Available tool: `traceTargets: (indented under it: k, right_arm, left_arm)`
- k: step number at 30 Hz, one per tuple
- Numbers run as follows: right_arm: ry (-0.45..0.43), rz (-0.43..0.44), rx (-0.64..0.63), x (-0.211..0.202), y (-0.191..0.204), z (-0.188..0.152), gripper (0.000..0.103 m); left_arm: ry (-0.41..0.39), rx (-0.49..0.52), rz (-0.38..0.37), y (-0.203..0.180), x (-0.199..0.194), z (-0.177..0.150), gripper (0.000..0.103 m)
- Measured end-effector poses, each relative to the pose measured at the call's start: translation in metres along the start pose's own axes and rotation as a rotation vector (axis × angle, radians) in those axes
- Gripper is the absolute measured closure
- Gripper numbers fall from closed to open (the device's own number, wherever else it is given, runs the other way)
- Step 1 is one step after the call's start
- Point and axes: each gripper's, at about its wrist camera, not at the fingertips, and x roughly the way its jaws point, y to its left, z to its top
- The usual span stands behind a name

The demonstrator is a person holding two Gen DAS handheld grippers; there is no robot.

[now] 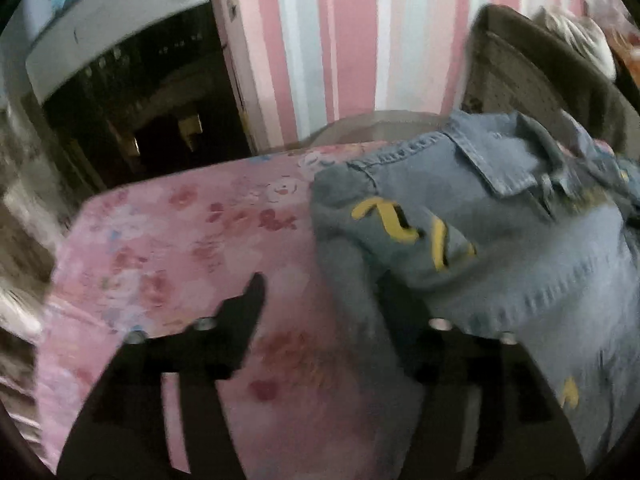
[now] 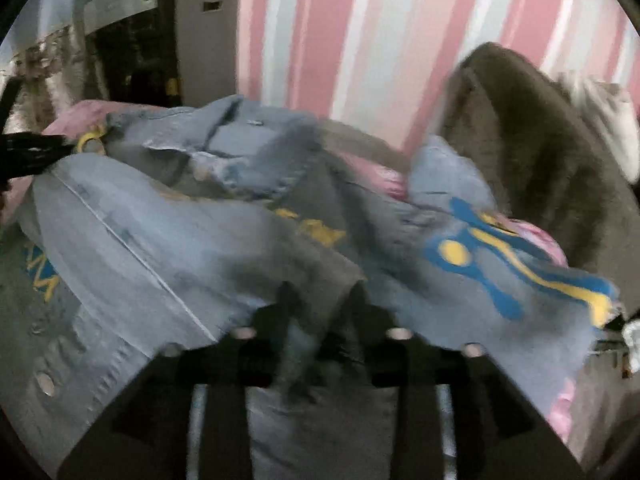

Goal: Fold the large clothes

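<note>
Denim, mid-blue and heavy-looking: a large blue denim jacket with yellow and blue painted motifs [image 2: 224, 216] lies rumpled across a pink floral bedsheet [image 1: 168, 240] on a bed, against a wall of pink, white and pale-blue stripes [image 1: 340, 40]. From the left wrist view the jacket fills the 1 to 5 o'clock side, collar [image 1: 492, 160] toward 1 o'clock, bare sheet from 7 to 11. Left claw [image 1: 328, 292]: jaws spread wide, left finger [image 1: 250, 304] over bare sheet, right finger buried under a fold of a sleeve or hem, so cloth sits between the jaws but is not pinched. Right claw [image 2: 320, 300]: jaws narrow, with a ridge of denim bunched between them; appears to be gripping it, though blur softens the contact. In the right view the left claw enters dark at 9 o'clock. A painted sleeve or panel [image 2: 520, 276] trails toward 3 o'clock; a dark brown fuzzy chair back or cushion [image 2: 540, 152] stands behind at 1 o'clock. Handling, my judgement: thick, fairly stiff cloth, not slippery, not fragile; it will hold creases and resist a small pinch. Seams, hem and collar edge give firmest purchase; multiple layers may be too bulky for one bite. Metal snaps [image 2: 44, 382] near the hem at 8 o'clock could catch a finger.
</note>
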Motion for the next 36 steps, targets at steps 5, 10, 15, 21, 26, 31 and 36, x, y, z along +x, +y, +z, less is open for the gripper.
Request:
traceTargets:
  k: [5, 10, 15, 21, 26, 31, 36]
  right_arm:
    - [-0.049, 0.145, 0.219, -0.019, -0.038, -0.003, 0.049]
    - [0.092, 0.246, 0.344, 0.036, -0.038, 0.007, 0.052]
    - [-0.066, 0.089, 0.140, 0.008, -0.002, 0.023, 0.094]
    - [-0.157, -0.137, 0.100, -0.024, -0.013, 0.014, 0.094]
    - [-0.050, -0.083, 0.148, 0.004, -0.025, 0.004, 0.093]
    - [-0.028, 0.010, 0.173, 0.010, -0.029, 0.008, 0.080]
    - [-0.008, 0.118, 0.293, 0.005, -0.044, 0.000, 0.056]
  left_arm:
    - [-0.021, 0.036, -0.058, -0.001, -0.031, -0.018, 0.020]
    - [-0.021, -0.014, -0.094, -0.001, -0.031, -0.015, 0.020]
    - [-0.020, -0.026, -0.063, 0.000, -0.014, 0.013, 0.020]
    - [-0.026, -0.076, -0.061, 0.008, -0.002, 0.031, 0.020]
    - [0.010, -0.086, -0.090, 0.000, 0.014, 0.034, 0.021]
    - [0.053, -0.074, -0.142, -0.014, 0.033, 0.048, 0.028]
    - [0.100, -0.086, -0.126, -0.017, 0.053, 0.052, 0.087]
